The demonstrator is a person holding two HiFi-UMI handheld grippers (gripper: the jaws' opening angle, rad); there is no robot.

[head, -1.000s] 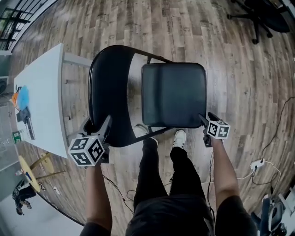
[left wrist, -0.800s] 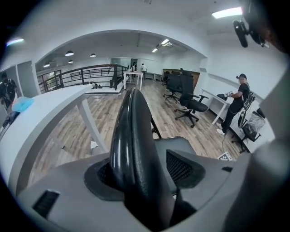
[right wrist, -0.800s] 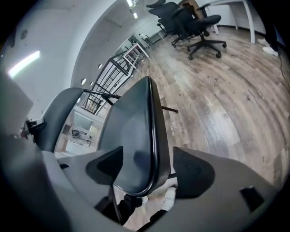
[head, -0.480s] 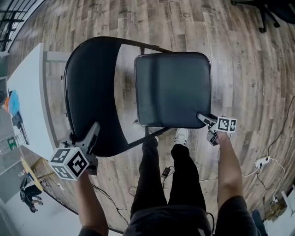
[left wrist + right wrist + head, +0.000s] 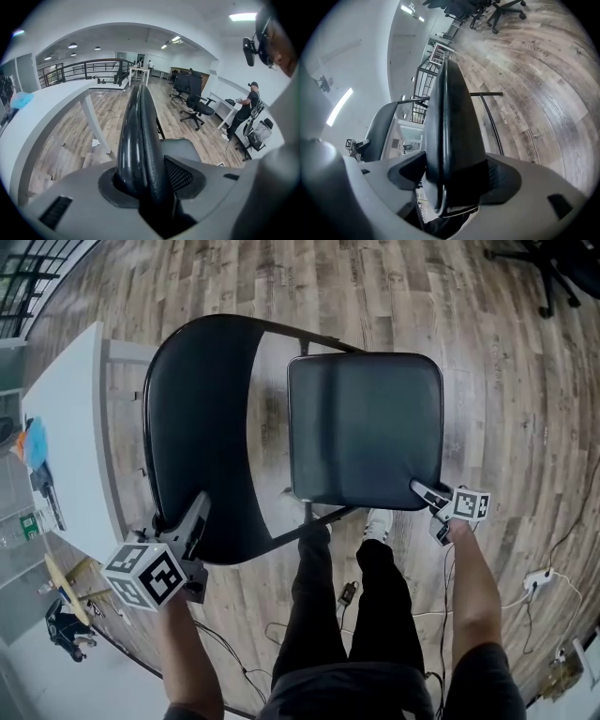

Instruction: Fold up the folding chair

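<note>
A black folding chair stands unfolded on the wood floor, with its backrest (image 5: 197,427) to the left and its seat (image 5: 366,427) to the right in the head view. My left gripper (image 5: 192,514) straddles the near rim of the backrest (image 5: 138,140). Its jaws are closing, and the pads (image 5: 180,174) lie against the rim on both sides. My right gripper (image 5: 424,491) is at the seat's near right corner. Its jaws stand wide, with the thick seat edge (image 5: 452,131) between them.
A white table (image 5: 70,427) runs close along the chair's left side. The person's legs and shoes (image 5: 380,521) are just behind the seat. Cables and a power strip (image 5: 534,576) lie on the floor at right. An office chair base (image 5: 553,268) stands at the far right.
The right gripper has come down and slid its jaws over the seat's near right corner. The left gripper has stayed on the backrest rim.
</note>
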